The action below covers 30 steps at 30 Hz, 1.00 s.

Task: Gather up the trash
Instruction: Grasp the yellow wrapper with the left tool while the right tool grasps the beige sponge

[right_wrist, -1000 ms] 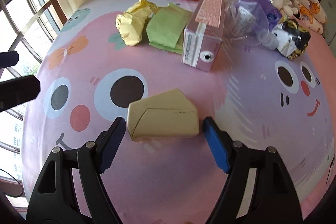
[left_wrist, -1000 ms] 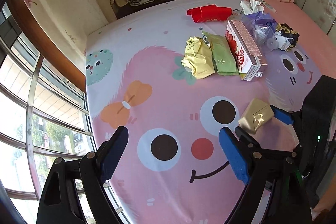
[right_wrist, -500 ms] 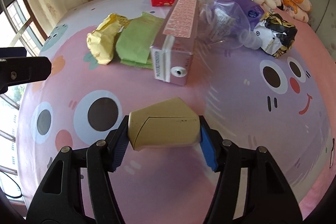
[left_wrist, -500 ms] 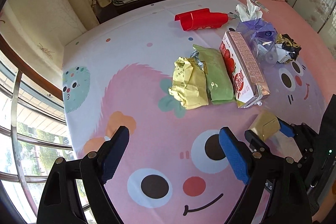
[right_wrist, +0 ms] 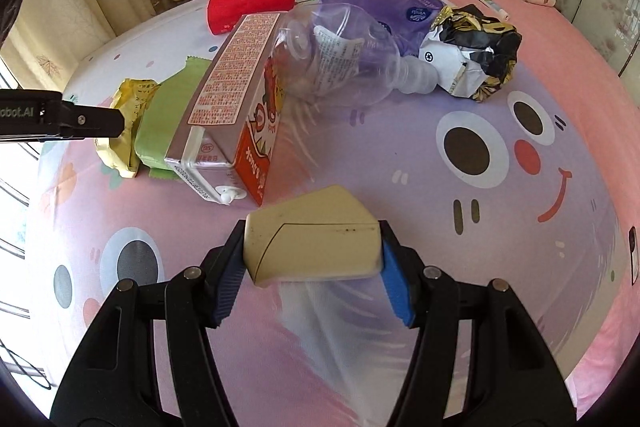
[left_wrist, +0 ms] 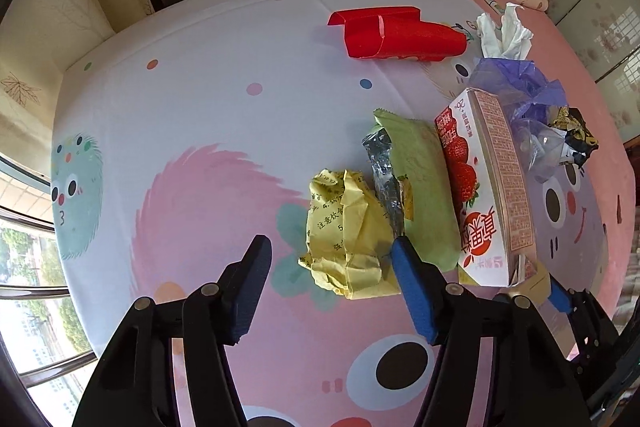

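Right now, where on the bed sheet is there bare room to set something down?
Free: the white stretch of bed sheet left of the red folded carton, and the purple cartoon face right of the strawberry milk carton. Crowded: carton, yellow crumpled wrapper and green packet lie together.

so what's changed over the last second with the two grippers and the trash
The right gripper closed on the beige box and now grips it; a second ago the box lay loose between open jaws. The left gripper travelled across the bedsheet to the yellow wrapper; its jaws have just been closing, the wrapper not yet clamped. The green packet, milk carton and red packet lie as before.
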Motion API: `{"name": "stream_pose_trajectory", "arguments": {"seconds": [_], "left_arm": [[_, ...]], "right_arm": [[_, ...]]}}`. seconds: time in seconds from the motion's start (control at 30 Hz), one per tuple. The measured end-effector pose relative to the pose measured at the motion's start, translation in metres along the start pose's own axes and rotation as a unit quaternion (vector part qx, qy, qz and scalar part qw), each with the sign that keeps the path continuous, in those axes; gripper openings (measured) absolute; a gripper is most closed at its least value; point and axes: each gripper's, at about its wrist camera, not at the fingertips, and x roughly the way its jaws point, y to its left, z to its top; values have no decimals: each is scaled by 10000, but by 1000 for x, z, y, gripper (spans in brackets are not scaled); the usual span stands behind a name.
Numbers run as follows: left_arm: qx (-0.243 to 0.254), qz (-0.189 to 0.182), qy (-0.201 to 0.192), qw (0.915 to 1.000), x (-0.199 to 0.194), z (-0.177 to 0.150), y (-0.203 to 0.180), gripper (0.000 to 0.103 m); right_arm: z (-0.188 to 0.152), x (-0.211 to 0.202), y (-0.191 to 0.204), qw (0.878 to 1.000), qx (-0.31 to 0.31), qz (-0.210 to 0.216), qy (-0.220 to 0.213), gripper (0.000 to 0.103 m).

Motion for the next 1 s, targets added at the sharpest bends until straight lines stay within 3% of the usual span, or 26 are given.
{"name": "stream_pose_trajectory", "arguments": {"seconds": [0.13, 0.2, 0.37, 0.53, 0.77, 1.0], "left_arm": [[-81, -190, 39, 9998, 9, 2, 0, 56], [-88, -329, 49, 9994, 10, 0, -3, 47], [57, -143, -120, 9998, 3, -8, -11, 41], [-110, 63, -380, 9992, -25, -29, -7, 41], [-112, 418, -677, 9968, -82, -92, -22, 41], [-248, 693, -860, 9936, -128, -179, -86, 41]], "right_arm": [[-3, 0, 2, 10000, -33, 29, 83, 58], [-3, 1, 4, 9999, -57, 38, 128, 58], [-8, -4, 2, 9997, -114, 78, 176, 58], [-13, -17, -2, 9996, -214, 108, 150, 58], [-22, -44, -5, 9975, -597, 374, 94, 58], [-38, -100, -17, 9849, -1466, 856, -329, 58]]}}
